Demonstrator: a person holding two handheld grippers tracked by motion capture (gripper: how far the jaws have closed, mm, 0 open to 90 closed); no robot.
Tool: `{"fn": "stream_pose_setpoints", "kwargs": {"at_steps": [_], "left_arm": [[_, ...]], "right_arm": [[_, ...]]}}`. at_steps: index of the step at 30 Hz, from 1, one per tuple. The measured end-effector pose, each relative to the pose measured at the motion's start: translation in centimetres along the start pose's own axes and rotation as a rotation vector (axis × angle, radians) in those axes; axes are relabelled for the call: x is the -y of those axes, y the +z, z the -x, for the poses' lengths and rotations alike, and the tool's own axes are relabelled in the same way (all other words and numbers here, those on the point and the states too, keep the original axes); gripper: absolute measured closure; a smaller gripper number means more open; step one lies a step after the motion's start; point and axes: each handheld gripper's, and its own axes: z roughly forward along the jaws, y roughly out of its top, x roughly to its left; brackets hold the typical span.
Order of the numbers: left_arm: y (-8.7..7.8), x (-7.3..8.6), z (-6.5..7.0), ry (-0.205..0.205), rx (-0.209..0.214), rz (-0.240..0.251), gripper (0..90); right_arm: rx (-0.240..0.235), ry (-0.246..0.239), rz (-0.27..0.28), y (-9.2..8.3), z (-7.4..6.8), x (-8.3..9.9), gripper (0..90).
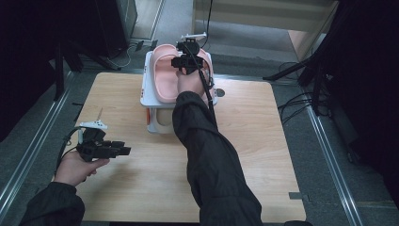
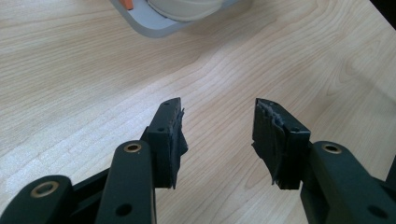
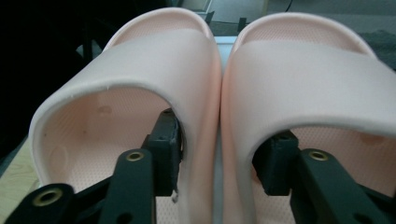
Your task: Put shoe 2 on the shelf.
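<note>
Two pink slippers stand side by side on a white stand at the table's far middle. In the right gripper view the left slipper and the right slipper touch along their inner sides. My right gripper reaches in from their heel end with one jaw inside each slipper, so both inner walls lie between the jaws. The jaws stand apart and the right pad is off its wall. From above, my right gripper covers much of the right slipper, beside the left slipper. My left gripper hovers open and empty over the table's near left.
The wooden table has bare room at right and front. A corner of the stand's base lies ahead of the left gripper. A small round mark sits right of the stand. Dark tripods and cables stand beyond the table's right edge.
</note>
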Motion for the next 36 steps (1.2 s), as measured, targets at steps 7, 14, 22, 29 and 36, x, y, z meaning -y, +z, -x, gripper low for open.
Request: {"fn": "stream_pose_setpoints", "kwargs": {"at_steps": [7, 14, 22, 29, 36], "left_arm": [[0.0, 0.0, 0.0, 0.001, -0.008, -0.002, 52.0], [0.1, 0.0, 0.1, 0.000, -0.012, -0.007, 51.9], [0.1, 0.0, 0.1, 0.002, -0.018, -0.010, 51.7], [0.3, -0.1, 0.0, -0.007, -0.012, -0.013, 49.7], [0.6, -0.3, 0.1, -0.005, -0.012, -0.020, 47.1]], "right_arm": [[-0.045, -0.016, -0.020, -0.9, 0.4, 0.8, 51.2], [-0.096, -0.056, -0.016, -2.7, 1.1, 1.6, 51.0], [-0.141, -0.130, -0.013, -4.4, 1.6, 2.9, 52.6], [-0.223, -0.179, -0.018, -6.6, 2.1, 4.7, 49.8], [-0.294, -0.213, -0.021, -8.9, 2.9, 6.7, 47.9]]}}
